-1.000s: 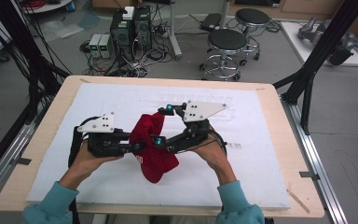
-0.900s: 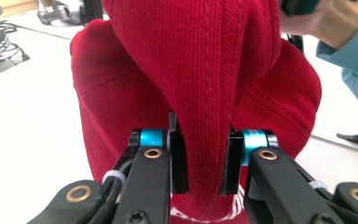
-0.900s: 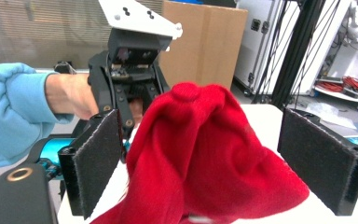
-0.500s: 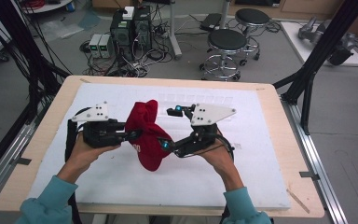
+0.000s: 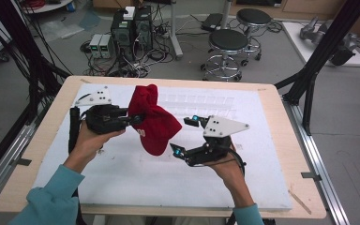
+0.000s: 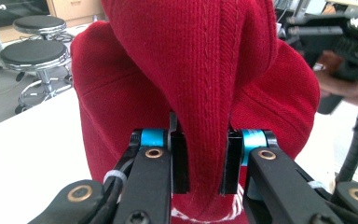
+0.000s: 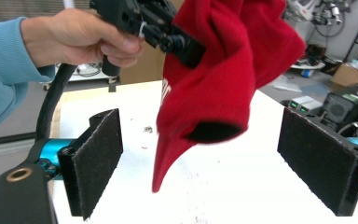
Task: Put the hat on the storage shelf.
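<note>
High view puts the white-covered worktop [image 5: 122,183] across the scene, and over its middle hangs a red knit cap [image 5: 153,123], lifted clear of the surface with its top bunched upward and white lettering near its lower rim. The left claw [image 5: 138,118] sits just left of the cap and is clamped on a fold of the knit; the left gripper view shows that fold [image 6: 200,116] squeezed between the two black jaws, the fabric filling the gap and the rest of the cap bulging out behind and to both sides. The right claw [image 5: 183,138] lies just right of the cap's lower edge, its jaws spread wide and touching nothing. The right gripper view shows what the high view hides: the cap's open underside [image 7: 212,133] as a dark hollow, and one pointed corner of the rim drooping toward the worktop, hanging between the two spread pads [image 7: 98,158] without touching either. That view also shows the left hand [image 7: 81,37] above and left of the cap.
</note>
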Demonstrator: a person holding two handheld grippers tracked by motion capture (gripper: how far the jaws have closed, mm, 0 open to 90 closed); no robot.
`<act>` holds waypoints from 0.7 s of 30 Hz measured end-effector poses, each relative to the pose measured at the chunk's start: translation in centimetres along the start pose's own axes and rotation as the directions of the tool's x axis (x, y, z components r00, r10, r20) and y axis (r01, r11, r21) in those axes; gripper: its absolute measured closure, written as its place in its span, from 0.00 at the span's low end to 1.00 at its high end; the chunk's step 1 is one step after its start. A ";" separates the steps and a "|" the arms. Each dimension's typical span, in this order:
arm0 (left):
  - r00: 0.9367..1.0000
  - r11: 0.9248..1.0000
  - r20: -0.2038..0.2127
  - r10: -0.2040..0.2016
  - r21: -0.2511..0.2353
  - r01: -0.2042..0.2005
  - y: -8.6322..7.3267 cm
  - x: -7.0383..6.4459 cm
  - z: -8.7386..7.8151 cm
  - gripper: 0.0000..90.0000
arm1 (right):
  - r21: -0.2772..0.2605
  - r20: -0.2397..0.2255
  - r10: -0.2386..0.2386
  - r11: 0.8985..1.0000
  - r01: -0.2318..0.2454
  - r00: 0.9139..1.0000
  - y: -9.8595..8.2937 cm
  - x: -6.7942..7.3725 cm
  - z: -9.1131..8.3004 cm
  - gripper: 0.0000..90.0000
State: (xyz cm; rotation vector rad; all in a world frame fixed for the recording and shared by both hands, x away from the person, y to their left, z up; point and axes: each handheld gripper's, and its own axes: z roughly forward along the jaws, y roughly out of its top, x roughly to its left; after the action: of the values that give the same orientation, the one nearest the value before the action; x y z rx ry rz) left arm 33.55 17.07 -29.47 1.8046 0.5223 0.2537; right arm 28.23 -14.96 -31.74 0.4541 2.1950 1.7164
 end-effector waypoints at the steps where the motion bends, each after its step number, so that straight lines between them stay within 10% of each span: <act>1: 1.000 1.000 -0.002 0.001 0.000 -0.001 0.1 0.0 0.2 0.88 | 0.002 0.009 0.010 1.000 -0.010 1.000 -0.3 0.1 -0.1 0.15; 21: 1.000 1.000 0.010 -0.007 -0.020 0.008 0.7 -0.9 3.1 0.89 | 0.077 0.106 0.166 0.982 -0.175 0.980 -4.2 0.5 1.2 0.29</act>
State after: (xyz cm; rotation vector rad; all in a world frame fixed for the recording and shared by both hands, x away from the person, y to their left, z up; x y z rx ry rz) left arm 34.24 13.86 -29.59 1.7837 0.5178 0.2436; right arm 28.08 -14.69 -36.13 0.7527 2.2214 1.6474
